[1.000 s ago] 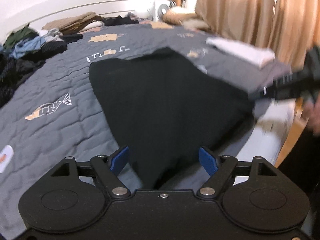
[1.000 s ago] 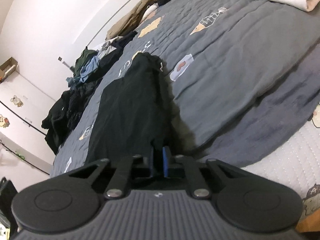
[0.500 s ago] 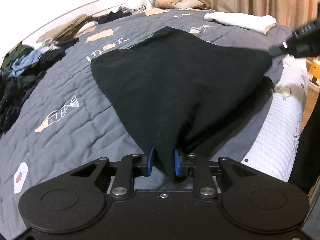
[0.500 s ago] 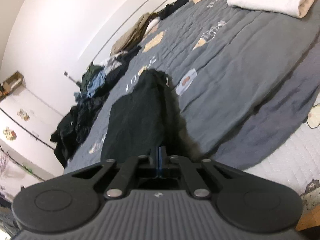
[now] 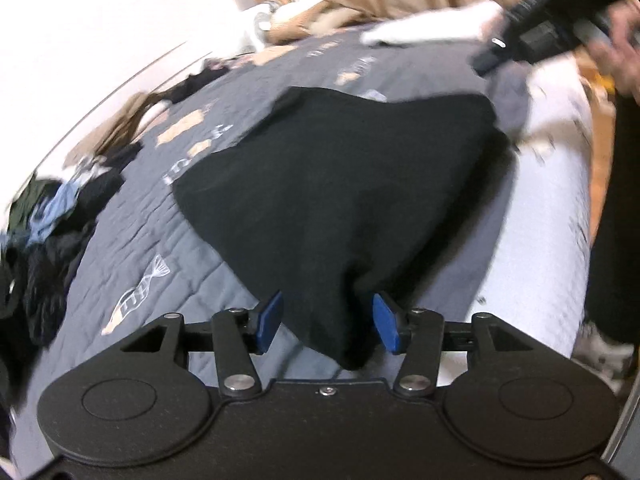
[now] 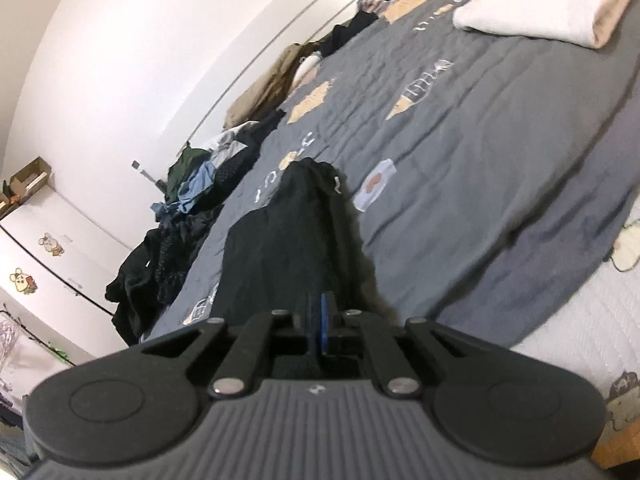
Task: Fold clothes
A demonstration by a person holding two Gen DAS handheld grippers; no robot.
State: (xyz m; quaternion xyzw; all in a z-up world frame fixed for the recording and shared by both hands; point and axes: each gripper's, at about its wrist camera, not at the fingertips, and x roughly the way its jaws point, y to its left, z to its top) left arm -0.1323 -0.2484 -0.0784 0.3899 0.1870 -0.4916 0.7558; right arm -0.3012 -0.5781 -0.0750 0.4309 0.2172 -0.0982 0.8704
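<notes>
- Bed point(image 5: 168, 236), covered with a grey quilt with fish prints, served as the folding surface; the flat area in the middle suited spreading a garment out.
- Black garment point(image 5: 340, 184) lay spread on the quilt near the bed's near edge, one corner drawn toward each gripper. Judgement: it was held by its two near corners to keep the edge taut for a fold.
- Pile of unfolded clothes point(image 6: 192, 196) sat along the far side by the wall, well apart from the black garment; probably the queue of work left.
- Folded white item point(image 6: 552, 4) rested near the far corner of the quilt, clear of the working area, likely a finished piece parked out of the way.
- Left gripper point(image 5: 328, 322) had its jaws spread and opening, blue pads either side of the garment's bunched corner, which hung between them with gaps showing on both sides. No real grip there; looked like a release or a re-grab.
- Right gripper point(image 6: 320, 320) had its jaws pressed together, pinching the black garment's other corner, cloth running straight away from the pads. In the left wrist view it showed blurred at upper right with the person's hand on it.
- Judgement: fold barely started; the garment was still mostly one flat layer.
</notes>
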